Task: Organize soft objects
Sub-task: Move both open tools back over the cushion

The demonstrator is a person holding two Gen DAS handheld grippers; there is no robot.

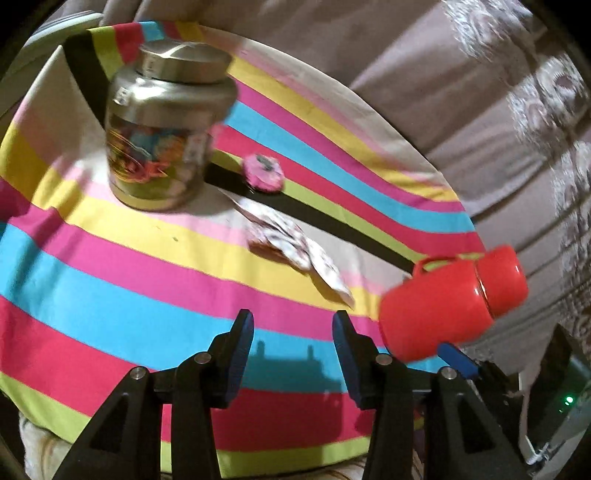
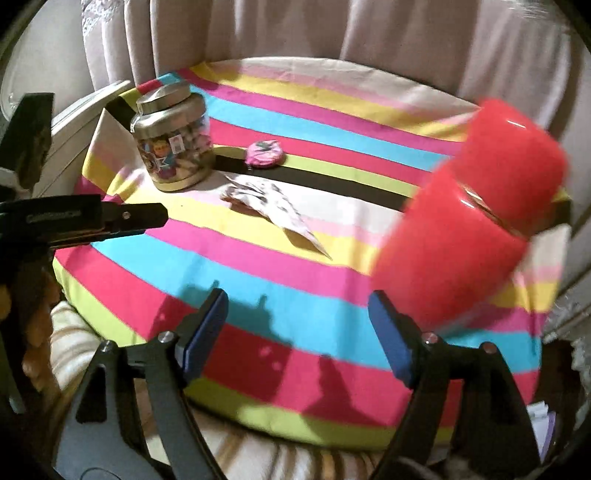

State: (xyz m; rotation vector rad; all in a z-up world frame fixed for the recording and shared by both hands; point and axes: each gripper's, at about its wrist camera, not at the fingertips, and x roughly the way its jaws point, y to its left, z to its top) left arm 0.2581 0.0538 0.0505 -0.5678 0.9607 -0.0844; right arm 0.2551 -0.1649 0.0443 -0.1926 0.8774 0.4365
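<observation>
A round pink soft pad (image 1: 263, 172) (image 2: 265, 154) lies on the striped tablecloth (image 1: 110, 302) (image 2: 280, 317), beside a glass jar (image 1: 166, 129) (image 2: 173, 140) with a metal lid and colourful pieces inside. A flat patterned cloth piece (image 1: 295, 251) (image 2: 273, 206) lies in front of them. My left gripper (image 1: 293, 332) hovers over the near stripes, open and holding nothing. My right gripper (image 2: 297, 306) is open too, nothing between its blue pads. A red lidded mug (image 1: 450, 295) (image 2: 469, 218) stands just beyond the right finger, blurred.
The round table ends close under both grippers, with a pale cushion (image 2: 74, 343) below the edge. Grey curtains (image 1: 461, 92) (image 2: 332, 33) hang behind. A black finger of my left gripper (image 2: 140, 216) reaches in from the left of the right wrist view.
</observation>
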